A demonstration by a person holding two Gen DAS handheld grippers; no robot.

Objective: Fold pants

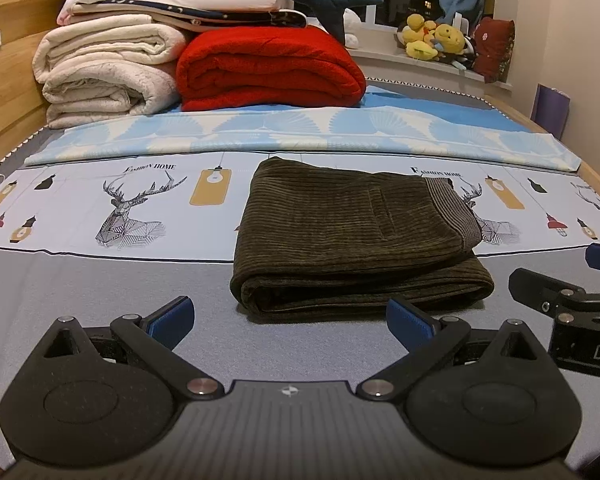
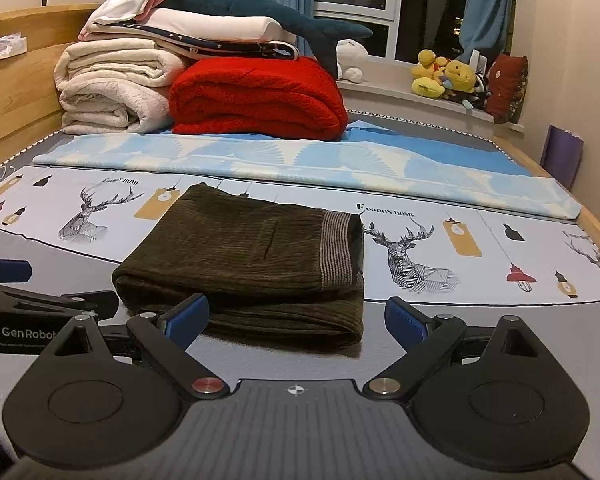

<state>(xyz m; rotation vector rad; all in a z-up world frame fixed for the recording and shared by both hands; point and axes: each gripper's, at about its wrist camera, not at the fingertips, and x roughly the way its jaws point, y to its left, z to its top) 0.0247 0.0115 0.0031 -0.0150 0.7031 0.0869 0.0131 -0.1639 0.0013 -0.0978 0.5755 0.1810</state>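
Dark olive corduroy pants (image 1: 352,236) lie folded into a compact rectangle on the bed, ribbed waistband on the right side. They also show in the right wrist view (image 2: 252,264). My left gripper (image 1: 290,320) is open and empty, just in front of the pants' near folded edge. My right gripper (image 2: 296,320) is open and empty, close to the near edge of the pants. The right gripper shows at the right edge of the left wrist view (image 1: 572,292). The left gripper shows at the left edge of the right wrist view (image 2: 28,304).
A bed sheet with deer prints (image 1: 132,208) covers the bed. A folded blue-and-white sheet (image 1: 300,132) lies behind the pants. Red (image 1: 268,68) and cream blankets (image 1: 104,76) are stacked at the back. A wooden headboard (image 1: 8,80) stands left; stuffed toys (image 1: 432,38) sit on the windowsill.
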